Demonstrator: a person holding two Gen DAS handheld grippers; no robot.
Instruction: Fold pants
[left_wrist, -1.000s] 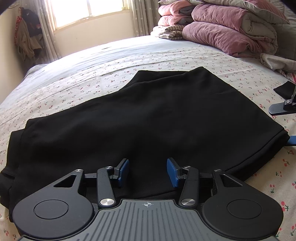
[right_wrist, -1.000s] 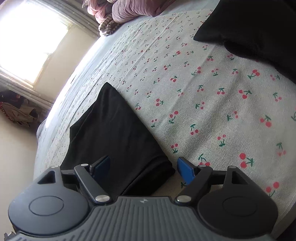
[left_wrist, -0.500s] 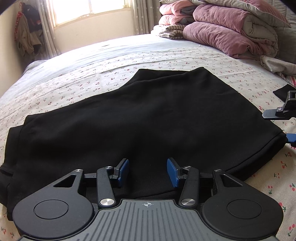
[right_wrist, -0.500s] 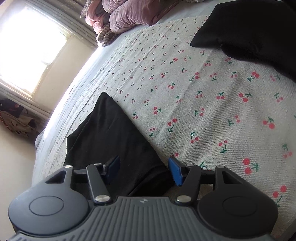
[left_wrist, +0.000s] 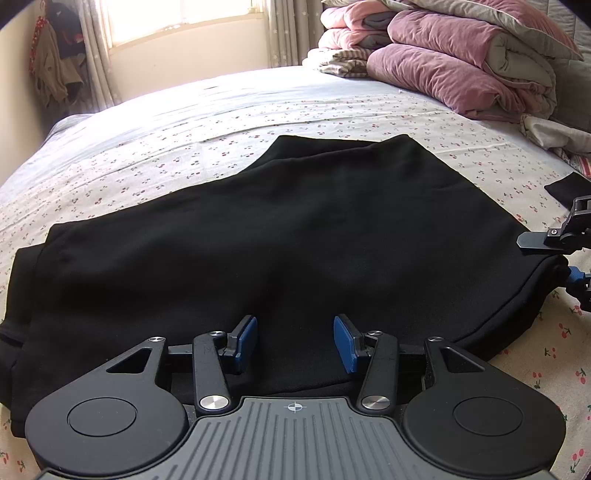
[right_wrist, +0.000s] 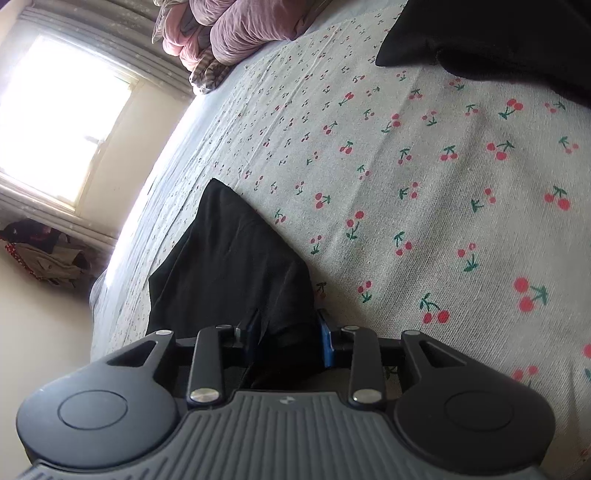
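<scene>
The black soft-fabric pants (left_wrist: 280, 236) are spread flat across the middle of the bed, over a white cotton sheet printed with small red cherries (left_wrist: 461, 122). The left gripper (left_wrist: 294, 341) is held low over the near edge of the pants, its blue-padded fingers (left_wrist: 248, 336) parted with dark cloth showing between them; nothing is pinched there.

At the far right of the left wrist view, the right gripper (left_wrist: 561, 258) is seen at the corner of the pants. In the right wrist view the right gripper (right_wrist: 286, 343) is clamped onto that corner: a bunched fold of black fabric is squeezed between the blue pads (right_wrist: 327, 347), and the cloth runs away from the jaws toward the window (right_wrist: 55, 122).

A stack of folded pink and mauve quilts (left_wrist: 443, 55) is piled at the far right of the bed, well apart from the pants. A second dark garment (right_wrist: 498, 40) lies on the sheet beyond the right gripper, separated from the pants by bare cherry print. Clothes in red and tan (left_wrist: 51, 70) are hung beside the curtained window. No object is lying on top of the pants.
</scene>
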